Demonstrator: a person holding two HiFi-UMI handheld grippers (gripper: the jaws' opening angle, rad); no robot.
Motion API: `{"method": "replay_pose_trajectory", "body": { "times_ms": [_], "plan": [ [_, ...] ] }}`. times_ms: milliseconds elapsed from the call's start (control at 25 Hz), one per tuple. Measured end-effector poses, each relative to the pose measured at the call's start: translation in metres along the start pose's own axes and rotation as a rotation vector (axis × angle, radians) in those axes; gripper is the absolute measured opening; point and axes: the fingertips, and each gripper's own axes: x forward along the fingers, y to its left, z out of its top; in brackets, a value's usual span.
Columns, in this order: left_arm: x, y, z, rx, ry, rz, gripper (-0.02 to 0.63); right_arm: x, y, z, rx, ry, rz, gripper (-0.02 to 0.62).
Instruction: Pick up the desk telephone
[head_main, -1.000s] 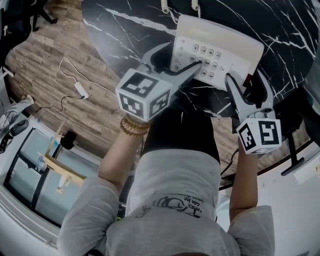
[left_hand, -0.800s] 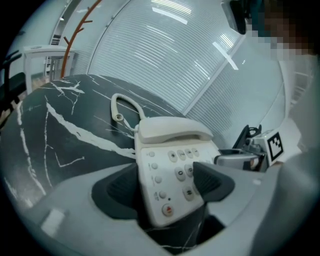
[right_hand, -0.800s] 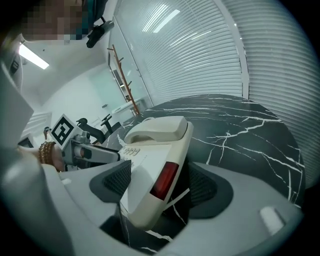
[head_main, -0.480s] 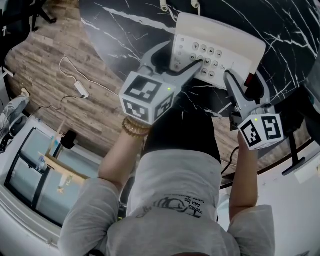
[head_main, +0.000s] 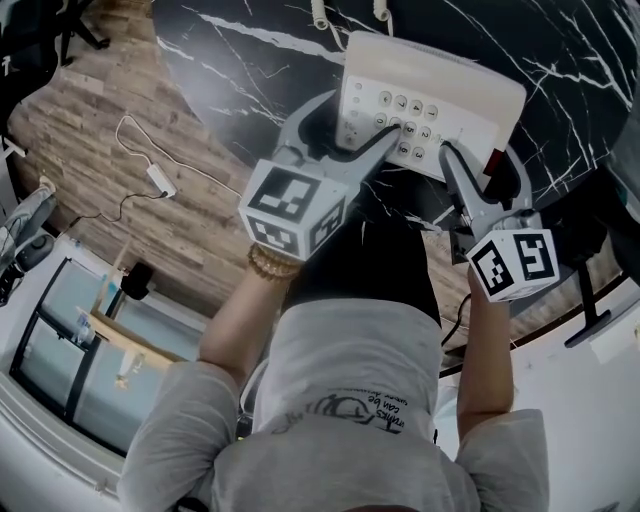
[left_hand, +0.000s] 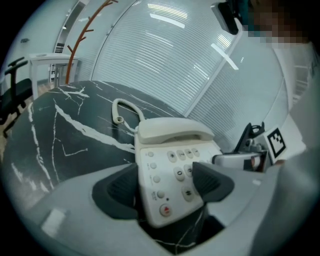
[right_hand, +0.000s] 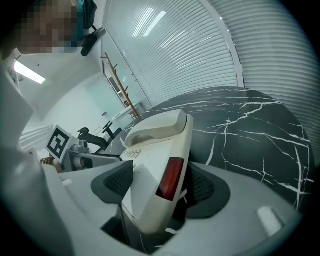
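The cream desk telephone (head_main: 440, 85) lies on the black marble table (head_main: 250, 60), its handset (left_hand: 172, 131) in the cradle. My left gripper (head_main: 358, 122) is shut on the phone's near left corner. In the left gripper view (left_hand: 165, 182), one pad lies against the phone's side and the other on the keypad. My right gripper (head_main: 480, 165) holds the near right corner, where a red panel (right_hand: 170, 177) shows. Its jaws (right_hand: 160, 185) are closing, with both pads against the telephone (right_hand: 150, 165). The phone rests on the table.
The coiled cord (left_hand: 122, 107) trails off behind the phone. The table's curved near edge runs just under both grippers. On the wooden floor (head_main: 100, 130) to the left lies a white cable with an adapter (head_main: 160, 178). A chair base (head_main: 590, 320) stands at the right.
The right gripper's jaws have narrowed around the phone's corner and the gripper has rolled a little. The left gripper keeps its hold. Both hands stay in place.
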Motion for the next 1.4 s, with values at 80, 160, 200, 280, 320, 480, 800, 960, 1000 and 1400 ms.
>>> {"method": "replay_pose_trajectory", "body": {
  "times_ms": [80,160,200,280,320,480,800,960,1000,1400],
  "plan": [
    [-0.003,-0.003,0.000,0.008,0.002,0.006,0.341,-0.005,0.003,-0.001,0.002,0.007,-0.010,0.314],
    [-0.006,-0.007,0.004,0.008,-0.002,0.005,0.341,-0.010,0.006,0.001,0.010,0.000,-0.018,0.314],
    [-0.007,-0.008,0.007,0.007,-0.004,0.003,0.341,-0.012,0.007,0.003,0.017,-0.004,-0.021,0.314],
    [-0.011,-0.012,0.014,0.012,-0.008,0.004,0.341,-0.016,0.010,0.008,0.030,-0.010,-0.021,0.314],
    [-0.013,-0.014,0.017,0.017,-0.012,0.006,0.341,-0.018,0.011,0.011,0.031,-0.013,-0.020,0.314],
    [-0.023,-0.022,0.031,0.017,-0.037,0.013,0.341,-0.028,0.019,0.026,0.013,-0.026,-0.016,0.314],
    [-0.052,-0.045,0.070,0.047,-0.075,0.024,0.342,-0.054,0.041,0.064,-0.017,-0.064,-0.007,0.314],
    [-0.069,-0.061,0.094,0.057,-0.105,0.022,0.342,-0.072,0.055,0.089,-0.039,-0.092,-0.007,0.314],
    [-0.073,-0.066,0.100,0.061,-0.112,0.021,0.342,-0.077,0.058,0.096,-0.045,-0.099,-0.007,0.314],
    [-0.119,-0.106,0.159,0.125,-0.192,0.038,0.342,-0.123,0.092,0.152,-0.089,-0.162,-0.004,0.314]
  ]
}}
